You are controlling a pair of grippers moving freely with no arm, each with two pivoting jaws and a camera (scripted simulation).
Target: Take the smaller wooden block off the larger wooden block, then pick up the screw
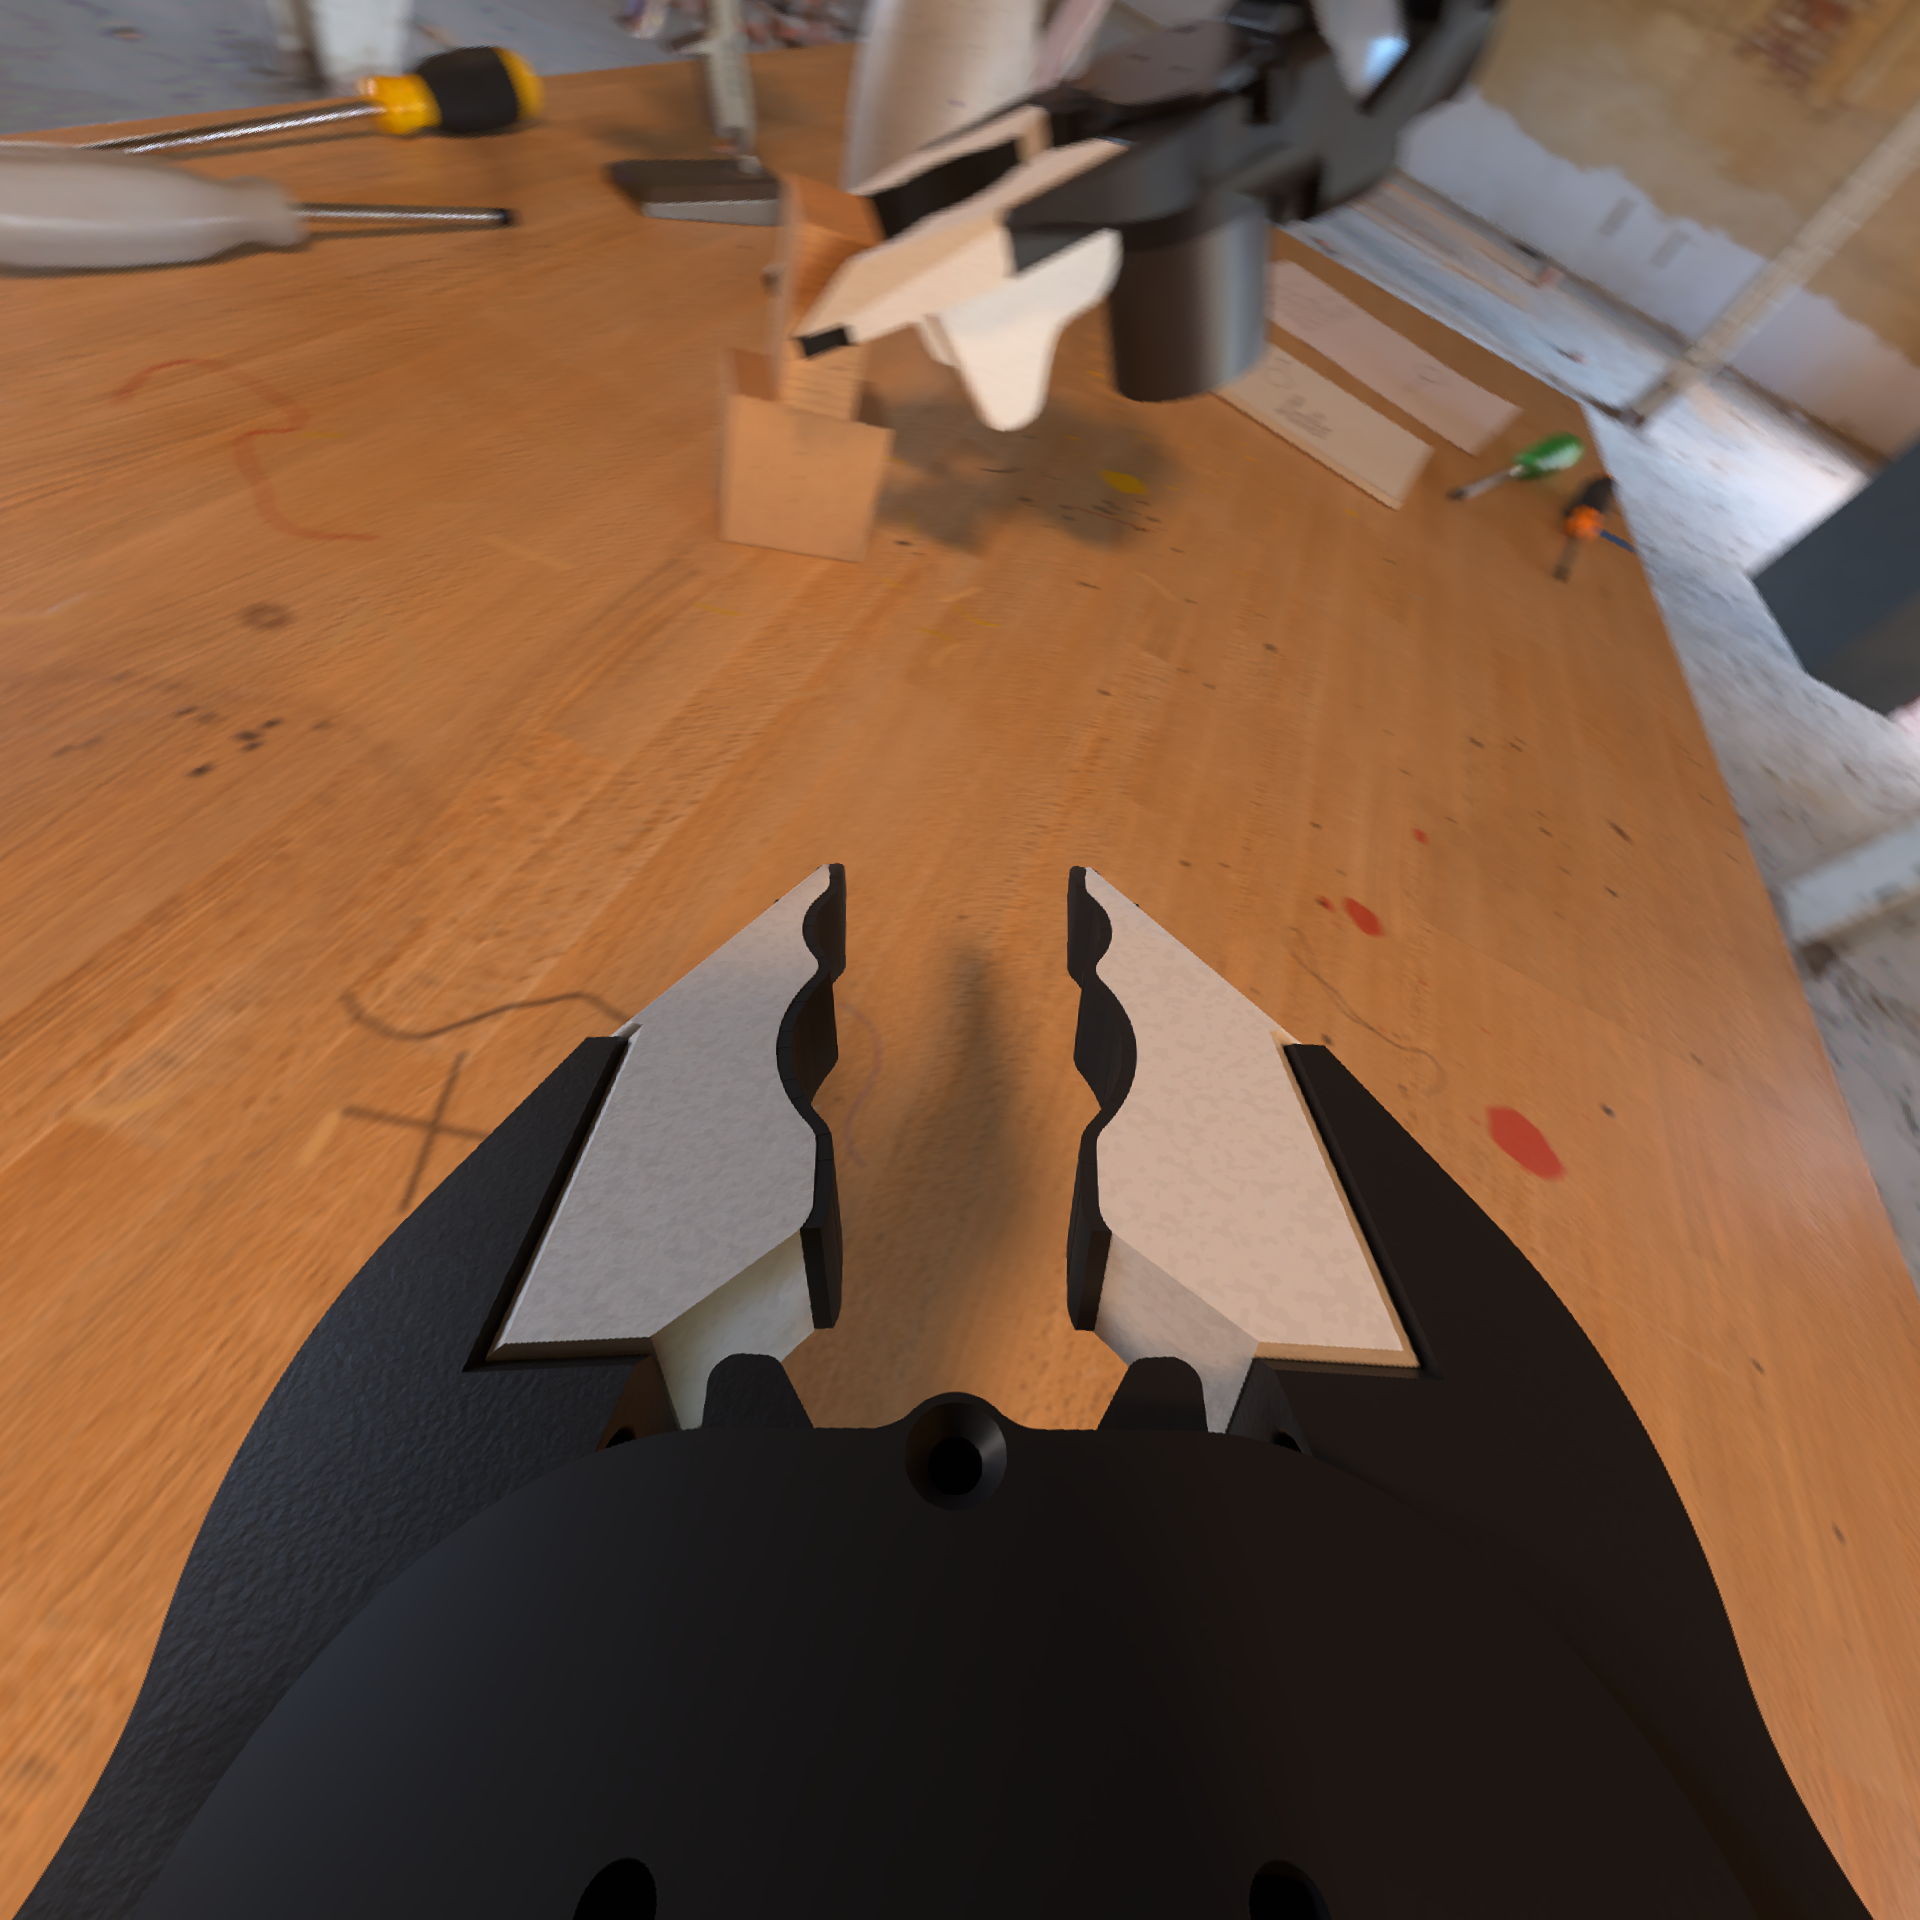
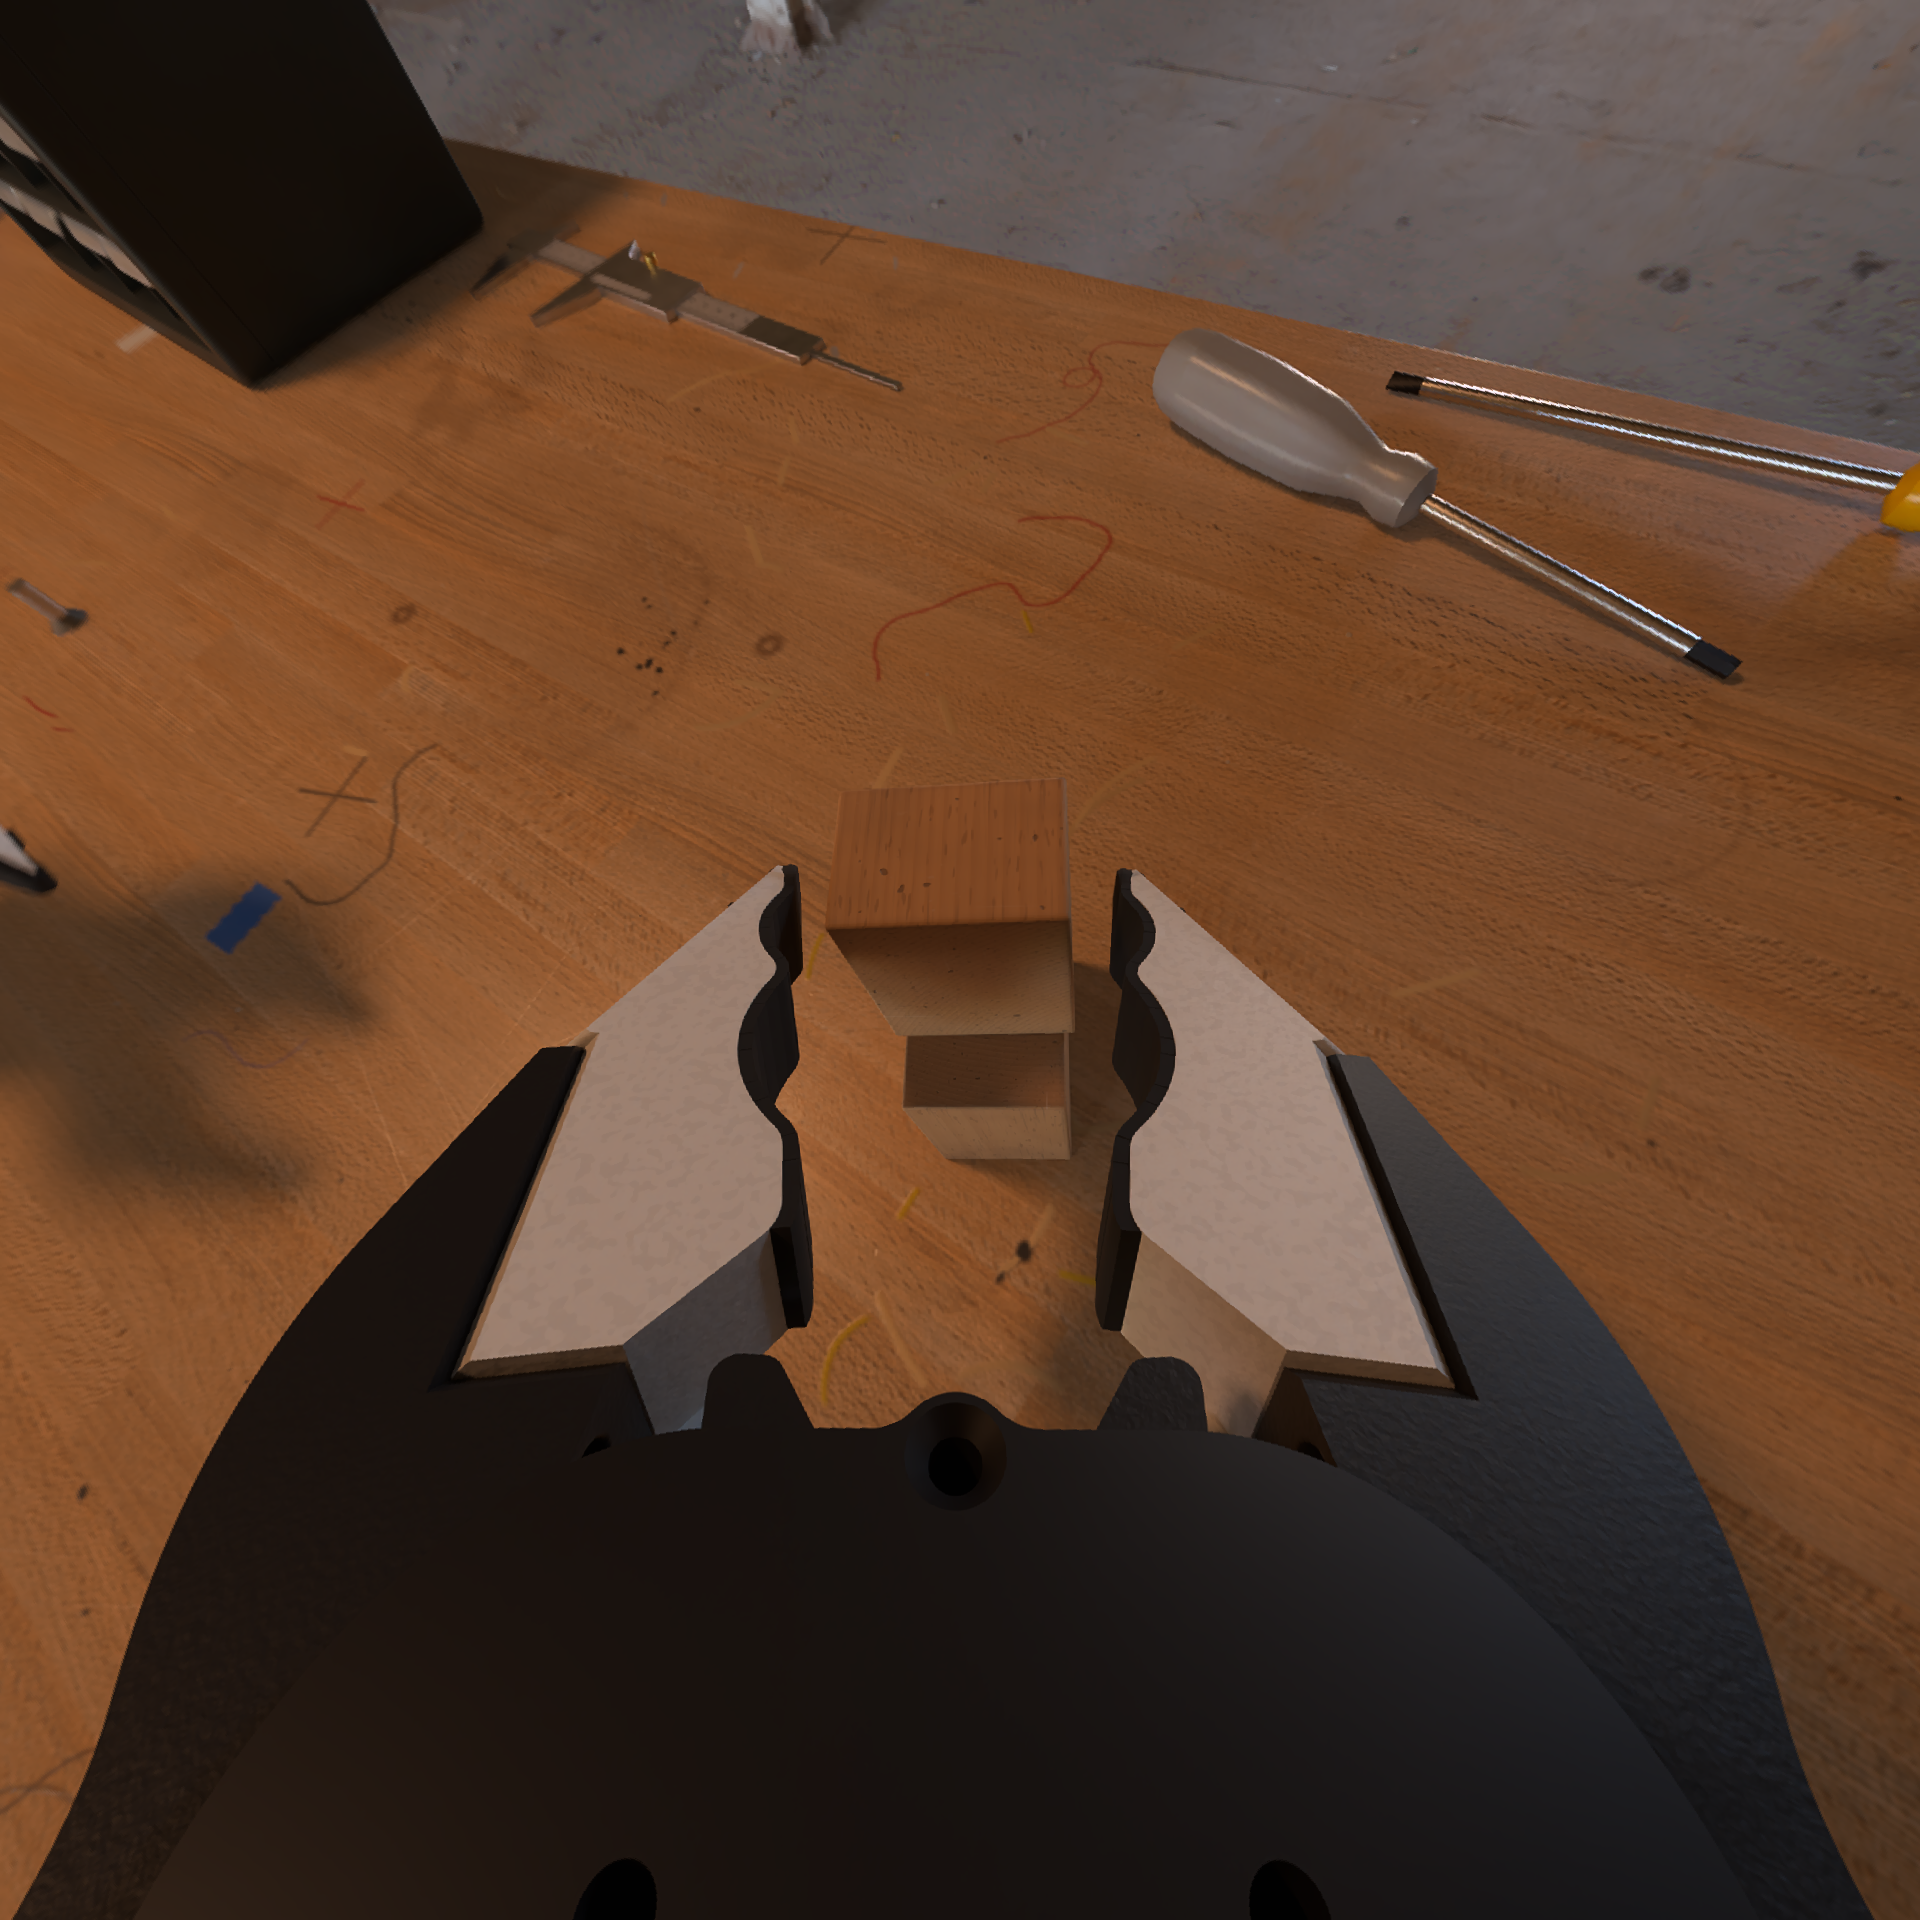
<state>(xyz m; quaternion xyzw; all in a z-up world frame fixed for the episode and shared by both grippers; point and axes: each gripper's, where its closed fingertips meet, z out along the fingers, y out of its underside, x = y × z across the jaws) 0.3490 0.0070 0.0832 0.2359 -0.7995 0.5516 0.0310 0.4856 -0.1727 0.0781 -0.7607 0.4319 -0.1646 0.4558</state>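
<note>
The smaller wooden block [image 2: 951, 852] stands on the larger wooden block [image 2: 987, 1127] on the wooden table [image 2: 1351, 935]. My right gripper [image 2: 956, 873] is open, with its fingers on either side of the smaller block and a narrow gap on each side. In the left wrist view, the right gripper [image 1: 847, 265] straddles the smaller block [image 1: 821, 239] above the larger block [image 1: 800, 488]. My left gripper [image 1: 956, 873] is open and empty over bare table, well short of the blocks. A small screw [image 2: 47, 608] lies at the far left of the right wrist view.
A white-handled screwdriver [image 2: 1288, 426] and a yellow-and-black one [image 1: 457, 94] lie beyond the blocks. Calipers [image 2: 686, 301] and a black box [image 2: 208, 156] sit near the back edge. Papers [image 1: 1351, 395] and a green screwdriver [image 1: 1538, 457] lie near the right table edge.
</note>
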